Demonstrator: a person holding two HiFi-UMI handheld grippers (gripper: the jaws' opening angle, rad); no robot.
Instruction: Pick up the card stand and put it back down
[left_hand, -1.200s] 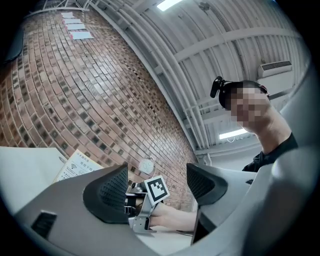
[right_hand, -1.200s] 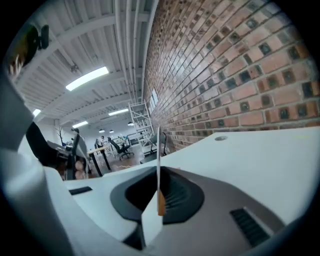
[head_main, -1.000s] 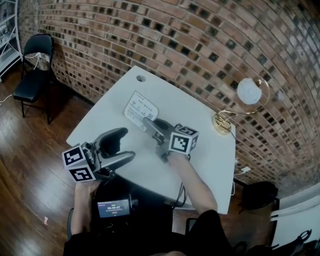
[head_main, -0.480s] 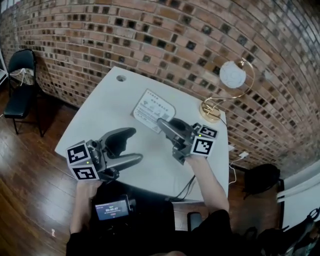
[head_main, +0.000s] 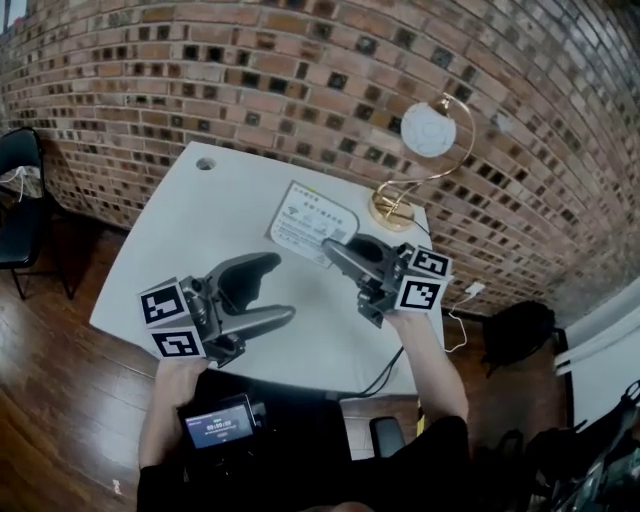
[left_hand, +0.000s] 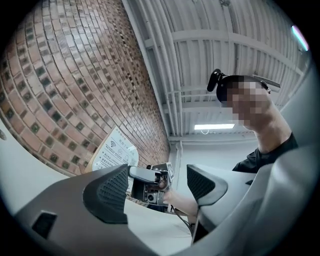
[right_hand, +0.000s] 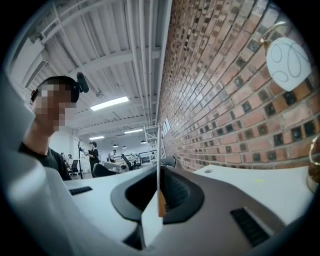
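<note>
The right gripper (head_main: 330, 247) had its jaws closed on the card stand (head_main: 312, 222) over the white counter (head_main: 200, 230). The left gripper (head_main: 278, 290) had its jaws apart, holding nothing.

The white bench (head_main: 170, 270) stands on a wood floor (head_main: 50, 380) against a brick wall (head_main: 250, 80). A gold lamp base (head_main: 390, 212) rests at its far right corner, and a small round hole (head_main: 205, 163) shows near the far left. The card stand (head_main: 312, 220) seems clear of the top, though from above that is hard to tell.
</note>
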